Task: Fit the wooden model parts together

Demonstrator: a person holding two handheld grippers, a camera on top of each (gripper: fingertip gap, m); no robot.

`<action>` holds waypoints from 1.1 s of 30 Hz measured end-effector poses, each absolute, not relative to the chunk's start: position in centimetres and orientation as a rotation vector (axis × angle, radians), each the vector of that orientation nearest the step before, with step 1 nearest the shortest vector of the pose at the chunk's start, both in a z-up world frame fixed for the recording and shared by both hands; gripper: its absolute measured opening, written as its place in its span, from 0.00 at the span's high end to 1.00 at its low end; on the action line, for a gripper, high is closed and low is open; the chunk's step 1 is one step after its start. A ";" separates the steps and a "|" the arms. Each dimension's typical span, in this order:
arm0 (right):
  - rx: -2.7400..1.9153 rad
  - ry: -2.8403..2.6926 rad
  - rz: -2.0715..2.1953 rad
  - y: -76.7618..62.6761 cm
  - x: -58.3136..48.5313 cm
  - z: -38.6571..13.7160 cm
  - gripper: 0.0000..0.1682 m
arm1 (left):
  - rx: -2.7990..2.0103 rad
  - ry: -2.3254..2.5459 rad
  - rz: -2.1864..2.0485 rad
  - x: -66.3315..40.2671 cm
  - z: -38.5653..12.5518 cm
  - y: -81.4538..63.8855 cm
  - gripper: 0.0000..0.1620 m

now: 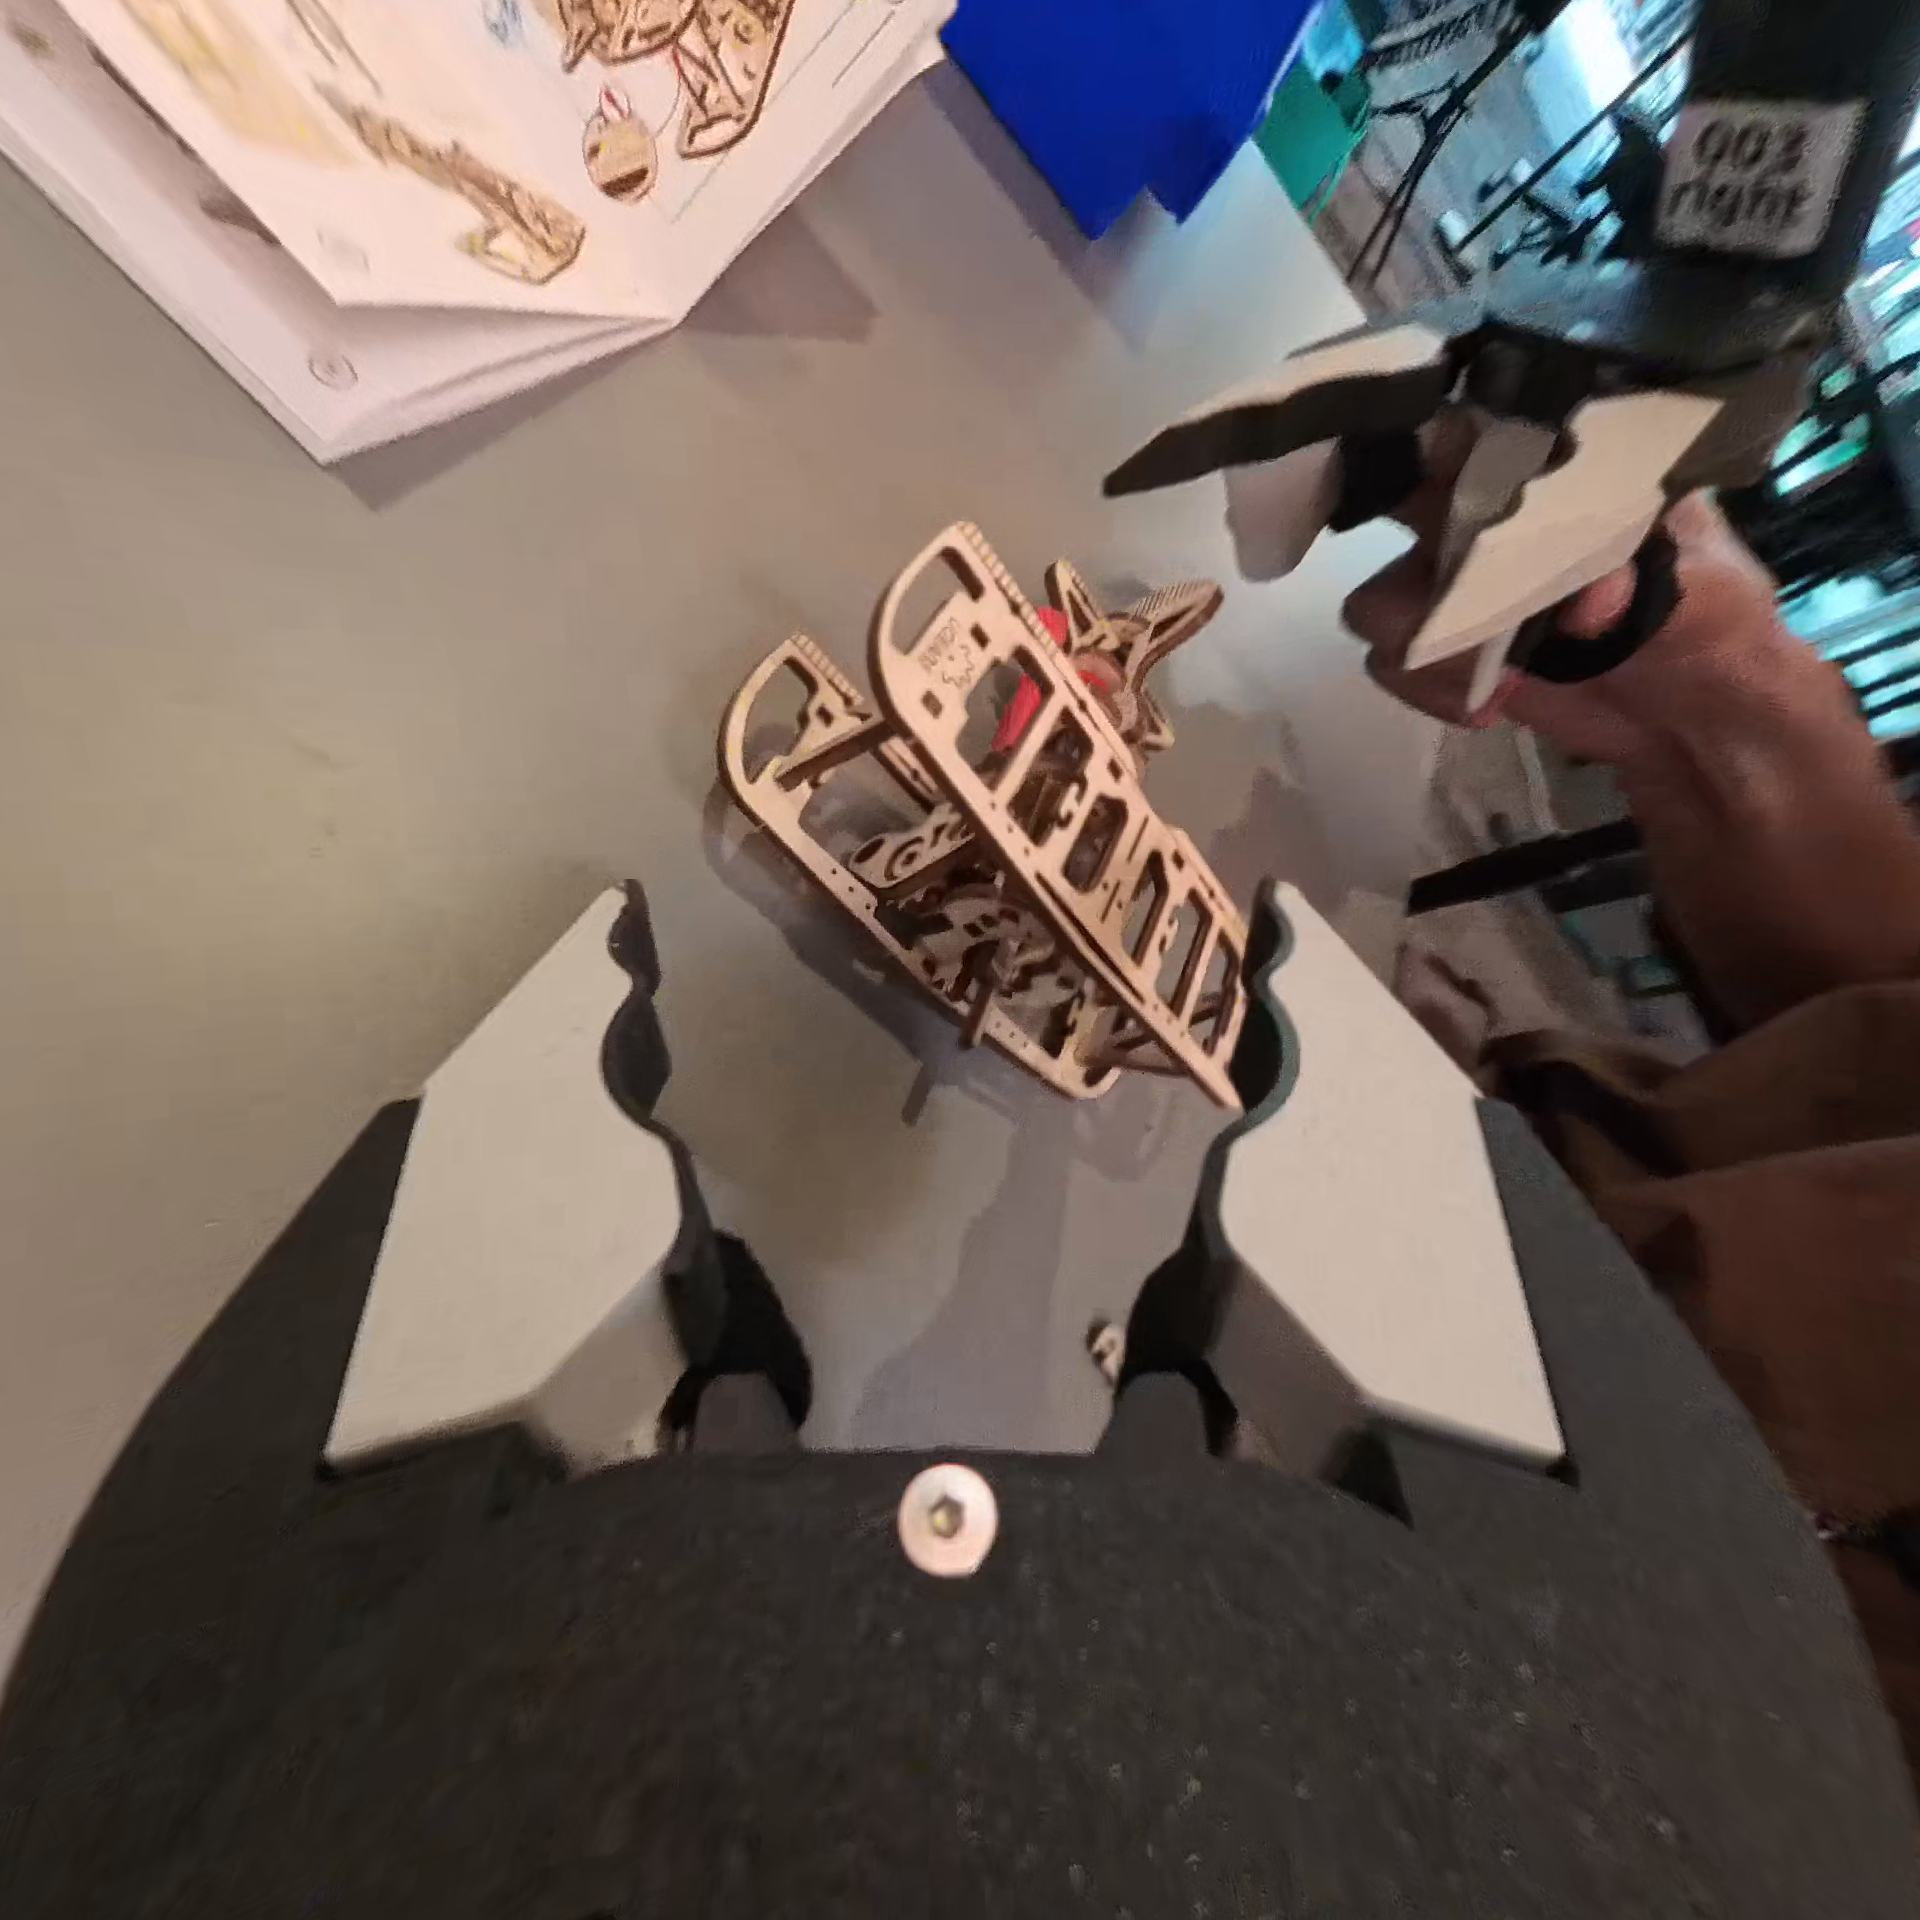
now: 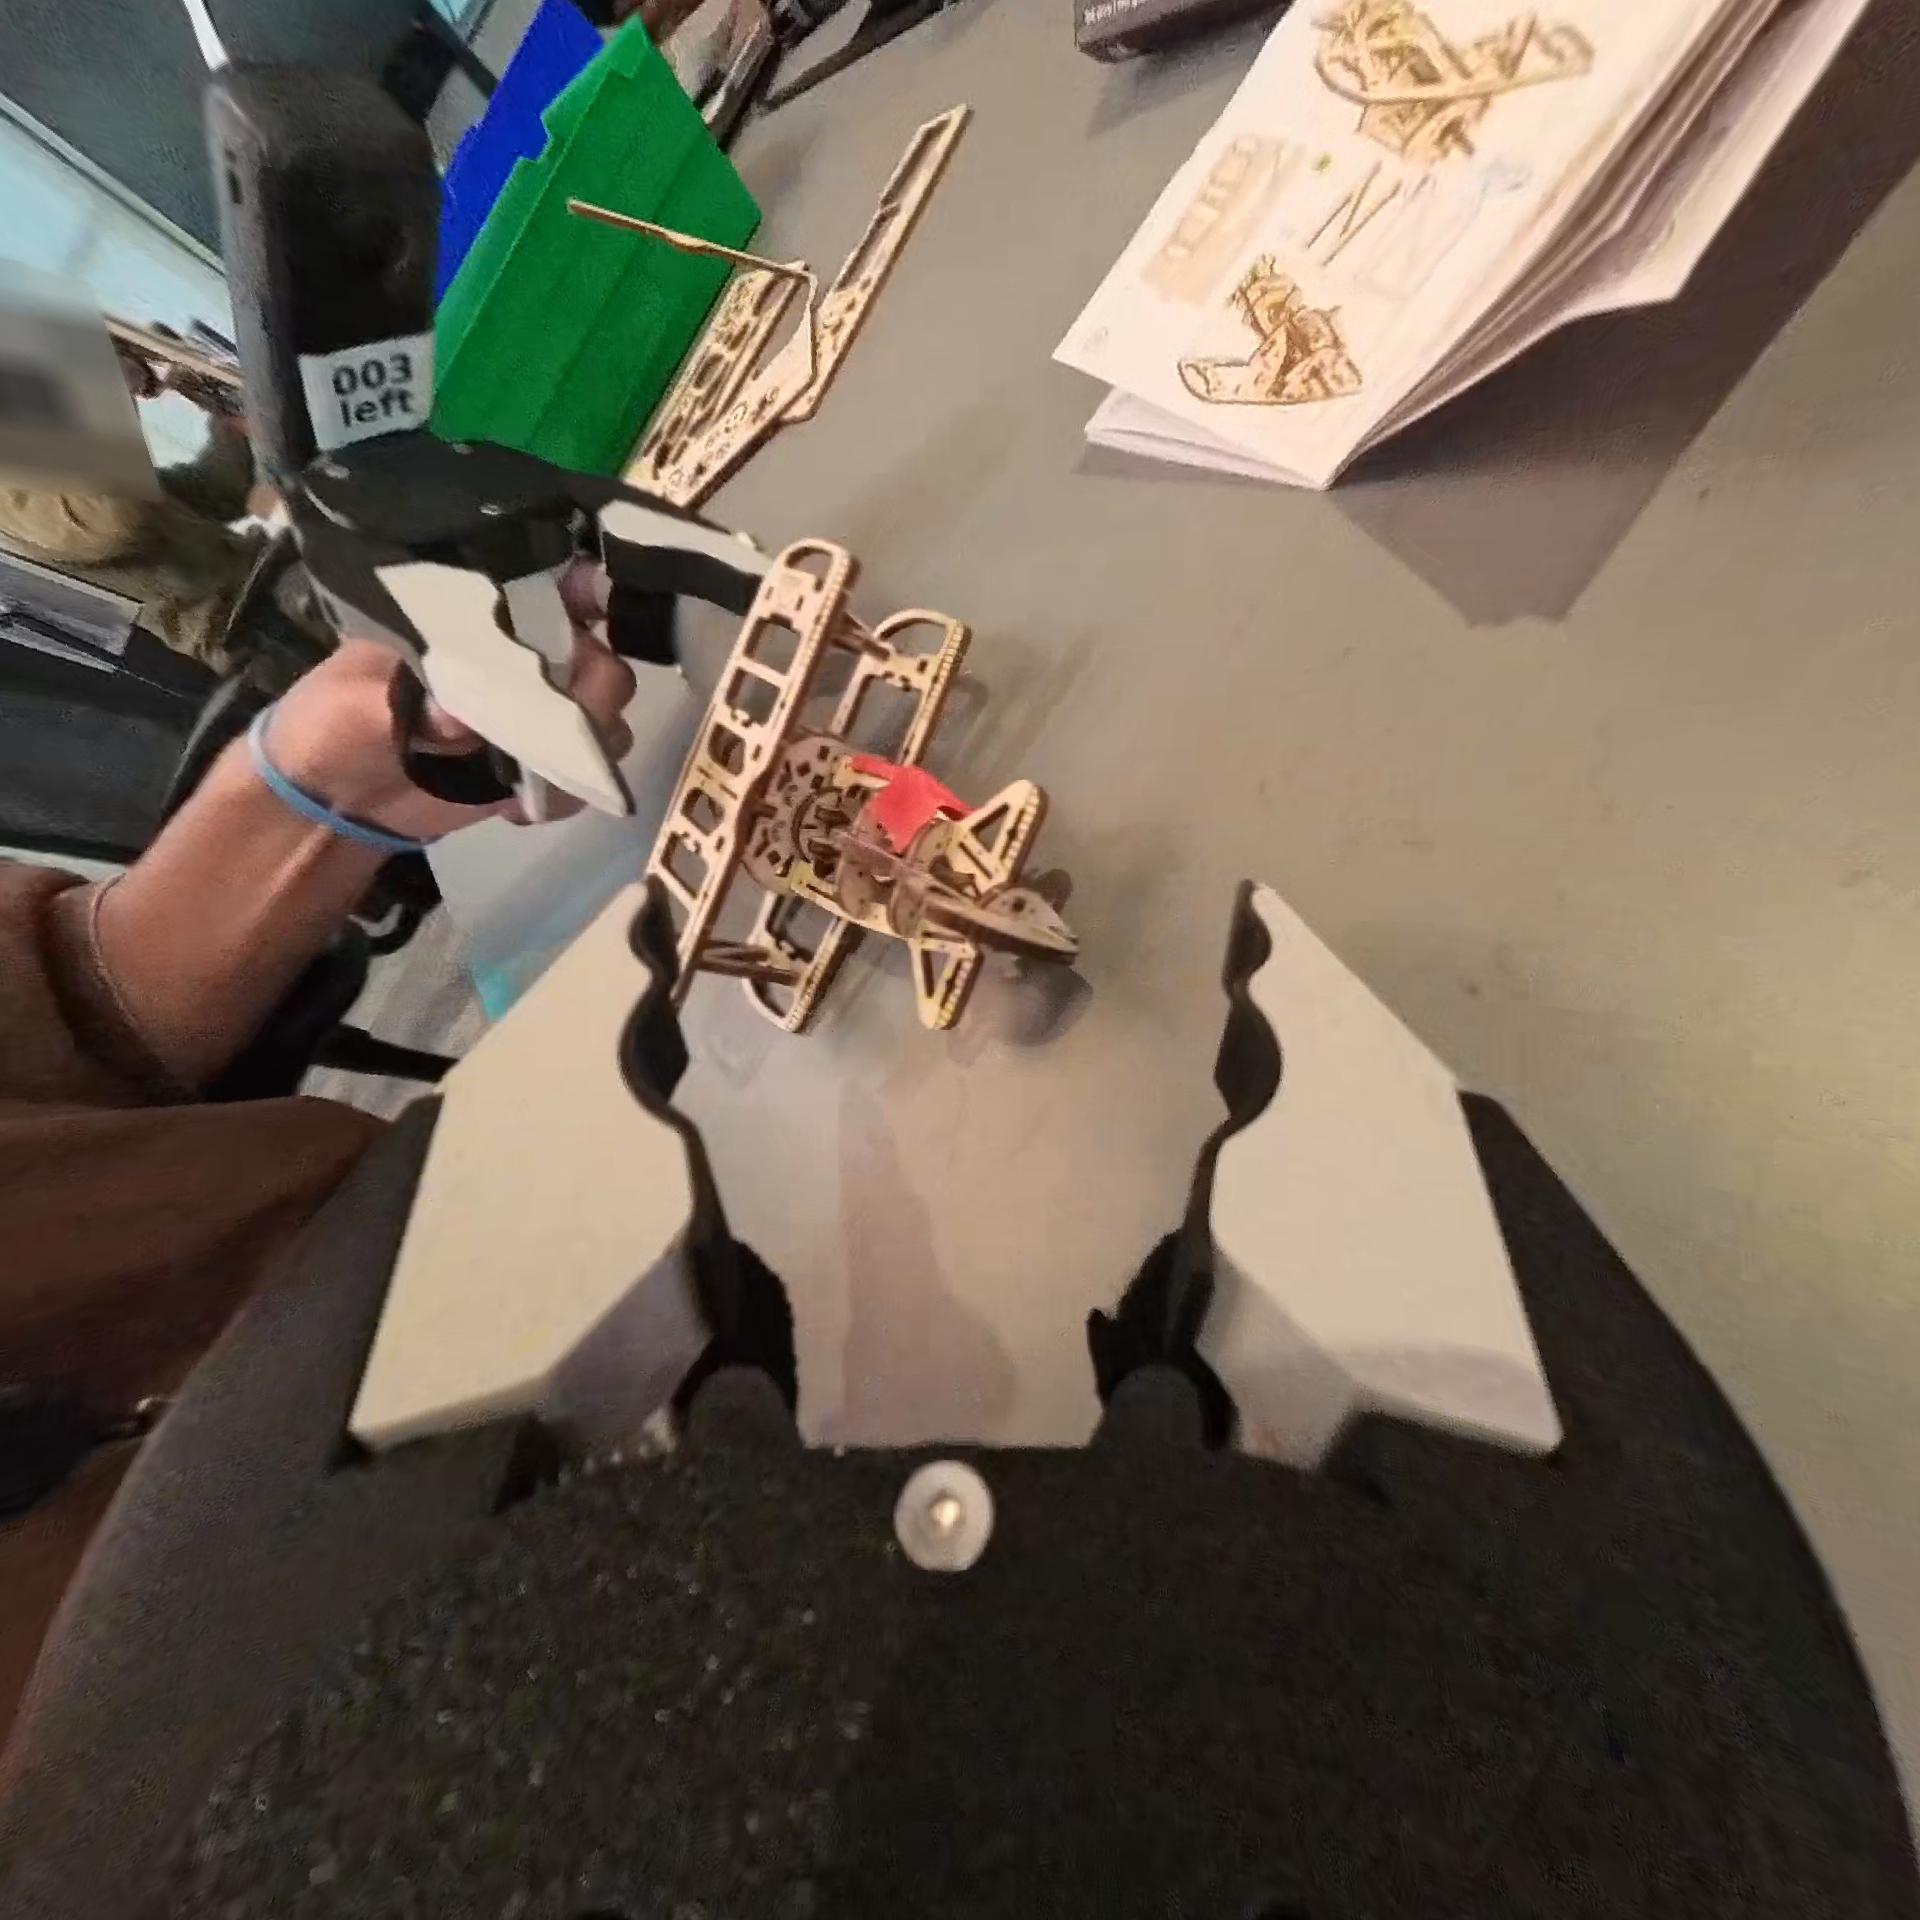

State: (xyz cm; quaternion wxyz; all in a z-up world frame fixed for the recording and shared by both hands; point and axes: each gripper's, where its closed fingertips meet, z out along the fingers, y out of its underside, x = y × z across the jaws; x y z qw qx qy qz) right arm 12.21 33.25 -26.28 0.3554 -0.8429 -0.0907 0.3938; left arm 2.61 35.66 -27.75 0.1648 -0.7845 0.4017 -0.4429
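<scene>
My left tool (image 1: 951, 997) and right tool (image 2: 940, 997) are both spread wide and empty, flanking the wooden plane (image 2: 831, 800), which rests tilted on its wing edges mid-table (image 2: 1455, 831) so either side can be reached. The left tool's tip sits just beside a wingtip; whether it touches, I can't tell. The parts sheet (image 2: 790, 322) and manual (image 2: 1403, 239) wait toward the far edge for reference.

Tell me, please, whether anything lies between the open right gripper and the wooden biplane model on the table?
Nothing visible does. The right gripper is open, with bare grey table between it and the wooden biplane model. The left gripper is beside the model's wing, off that path.
</scene>
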 end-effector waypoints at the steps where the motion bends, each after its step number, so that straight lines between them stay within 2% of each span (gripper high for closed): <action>1: -2.196 -0.237 1.017 33.4 12.1 -26.8 0.37 | -2.263 1.107 -1.316 3.1 -27.8 35.7 0.33; 2: -2.231 -0.255 1.018 33.3 11.7 -27.6 0.37 | -2.281 1.081 -1.376 3.6 -27.8 35.6 0.34; 4: -2.229 -0.270 1.119 32.9 9.9 -28.0 0.39 | -2.318 1.055 -1.466 4.2 -28.0 35.4 0.47; 6: -2.223 -0.265 1.202 32.8 8.5 -28.0 0.46 | -2.349 1.021 -1.535 4.3 -28.3 35.2 0.57; 10: -2.210 -0.306 1.253 32.8 6.6 -28.1 0.49 | -2.360 0.967 -1.672 4.2 -28.3 34.1 0.66; 14: -2.158 -0.285 1.250 33.2 7.7 -26.9 0.43 | -2.239 0.874 -1.818 4.5 -26.6 33.1 0.66; 17: -1.996 -0.096 1.374 32.1 9.2 -23.5 0.42 | -2.049 0.718 -1.927 4.4 -23.4 34.1 0.67; 22: -1.897 -0.098 1.492 30.0 4.8 -19.0 0.39 | -1.722 0.667 -1.828 4.3 -18.1 34.7 0.67; 24: -1.893 -0.173 1.391 30.3 3.5 -18.0 0.44 | -1.636 0.713 -1.784 4.7 -16.7 33.7 0.67; 26: -1.875 -0.247 1.301 30.4 3.1 -17.3 0.63 | -1.568 0.755 -1.770 5.0 -15.6 32.4 0.67; 27: -1.863 -0.281 1.296 30.1 2.9 -16.9 0.66 | -1.541 0.762 -1.773 5.1 -15.1 31.9 0.67; 33: -1.893 -0.470 1.169 27.9 1.9 -15.8 0.68 | -1.389 0.846 -1.811 4.3 -13.4 29.6 0.68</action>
